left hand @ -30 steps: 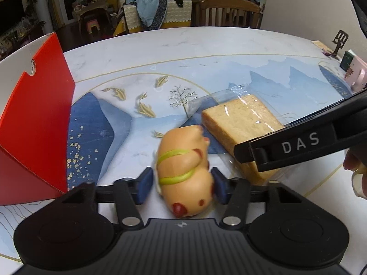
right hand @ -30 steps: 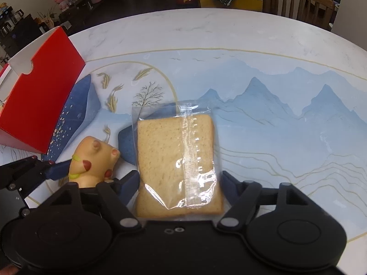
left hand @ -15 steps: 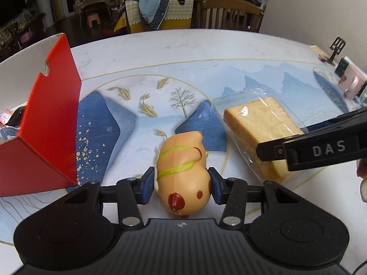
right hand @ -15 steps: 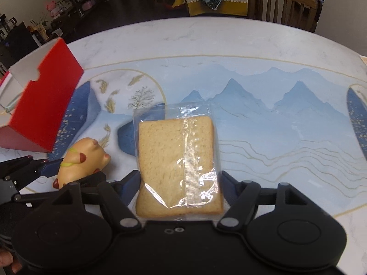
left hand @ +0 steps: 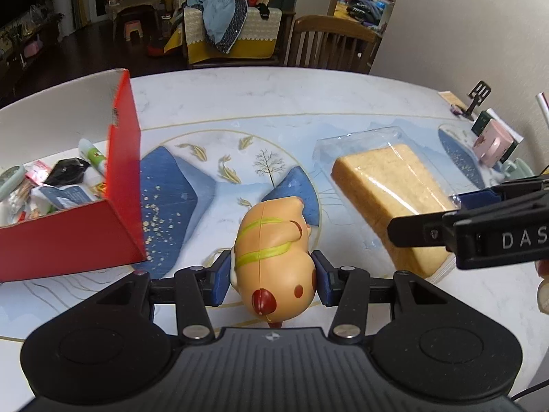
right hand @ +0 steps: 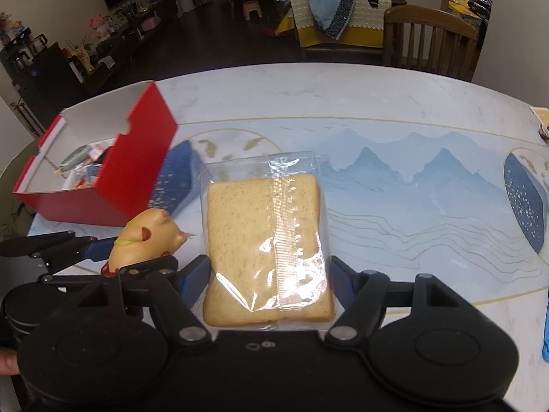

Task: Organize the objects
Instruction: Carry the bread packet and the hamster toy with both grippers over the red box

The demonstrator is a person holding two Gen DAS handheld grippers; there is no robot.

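Left wrist view: toy pig (left hand: pixel 272 257) is pinched by left tongs (left hand: pixel 272 278), red box (left hand: pixel 68 233) close leftward; bagged bread (right hand: pixel 269 250) is pinched lengthwise by right tongs (right hand: pixel 269 285).

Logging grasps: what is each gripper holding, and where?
Left gripper: tan plastic pig toy, by its flanks. Right gripper: clear-wrapped bread slice, by its side edges.

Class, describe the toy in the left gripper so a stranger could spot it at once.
Start at the red box on the painted table; beside it the left gripper clamps a toy pig. Unlike the flat wrapped bread, it is rounded, tan, green-striped, with red spots.
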